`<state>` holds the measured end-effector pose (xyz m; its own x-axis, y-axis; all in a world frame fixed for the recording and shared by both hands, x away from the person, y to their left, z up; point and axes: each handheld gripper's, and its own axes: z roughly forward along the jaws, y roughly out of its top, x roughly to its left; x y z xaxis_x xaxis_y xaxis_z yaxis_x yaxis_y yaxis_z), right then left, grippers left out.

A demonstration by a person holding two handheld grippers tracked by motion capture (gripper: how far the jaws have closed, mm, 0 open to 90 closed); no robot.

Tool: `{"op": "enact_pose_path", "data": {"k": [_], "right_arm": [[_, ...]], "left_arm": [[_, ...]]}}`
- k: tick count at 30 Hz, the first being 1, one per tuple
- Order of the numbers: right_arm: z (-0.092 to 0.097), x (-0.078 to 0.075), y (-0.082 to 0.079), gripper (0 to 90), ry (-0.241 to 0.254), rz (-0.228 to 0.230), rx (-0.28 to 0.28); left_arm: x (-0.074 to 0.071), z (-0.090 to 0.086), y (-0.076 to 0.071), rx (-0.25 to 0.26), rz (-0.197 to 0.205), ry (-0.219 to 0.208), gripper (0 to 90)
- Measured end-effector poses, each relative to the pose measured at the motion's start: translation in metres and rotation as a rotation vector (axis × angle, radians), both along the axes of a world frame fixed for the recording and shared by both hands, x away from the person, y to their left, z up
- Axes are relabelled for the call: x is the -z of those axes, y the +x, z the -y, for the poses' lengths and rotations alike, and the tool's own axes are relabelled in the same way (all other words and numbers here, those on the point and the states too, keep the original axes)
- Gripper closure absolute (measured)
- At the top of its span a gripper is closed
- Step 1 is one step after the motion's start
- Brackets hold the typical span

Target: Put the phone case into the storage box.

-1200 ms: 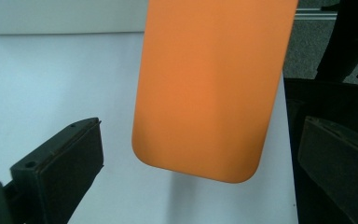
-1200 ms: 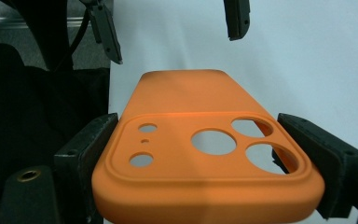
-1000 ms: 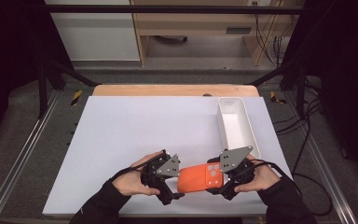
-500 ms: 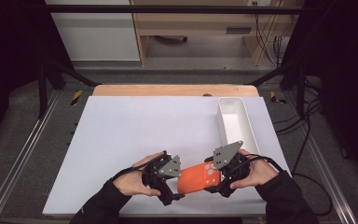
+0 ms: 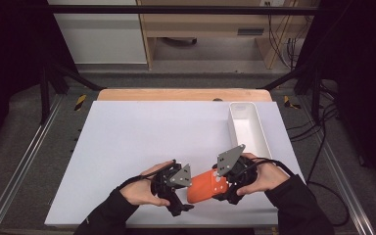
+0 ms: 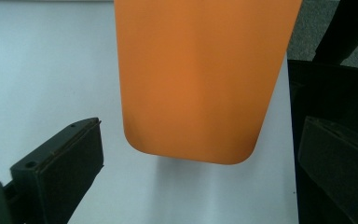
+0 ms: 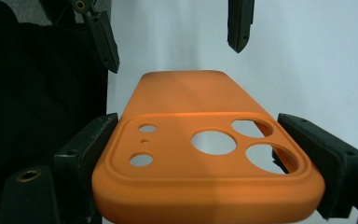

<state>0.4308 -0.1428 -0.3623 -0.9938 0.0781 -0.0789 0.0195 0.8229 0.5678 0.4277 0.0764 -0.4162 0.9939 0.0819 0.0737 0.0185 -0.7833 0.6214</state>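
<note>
We see an orange phone case (image 7: pixel 205 154) with round camera cut-outs, clamped at its camera end by our right tongs (image 5: pixel 225 183) above the white bench (image 5: pixel 142 132). Its plain end reaches between our left tongs (image 5: pixel 176 193), which gape wide without touching it.

White table top (image 5: pixel 142 142), matte, set on a wooden board whose edge shows along the far side. One item lies directly on it: a long white tray (image 5: pixel 247 128), just beyond the right gripper (image 5: pixel 220 188), lengthwise along the right edge. Surface to the left of the left gripper (image 5: pixel 183 193) and beyond both is bare white.
</note>
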Motion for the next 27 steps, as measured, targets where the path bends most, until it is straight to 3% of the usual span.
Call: {"op": "enact_pose_path", "data": {"k": [10,27], "right_arm": [[-0.011,-0.005,0.002,16.0,-0.037,0.002,-0.01],[-0.023,-0.006,0.003,16.0,-0.065,0.0,-0.021]], "left_arm": [[0.001,0.003,0.002,-0.006,0.002,0.017,0.0],[0.005,0.015,0.005,0.005,0.011,0.086,0.0]]}}
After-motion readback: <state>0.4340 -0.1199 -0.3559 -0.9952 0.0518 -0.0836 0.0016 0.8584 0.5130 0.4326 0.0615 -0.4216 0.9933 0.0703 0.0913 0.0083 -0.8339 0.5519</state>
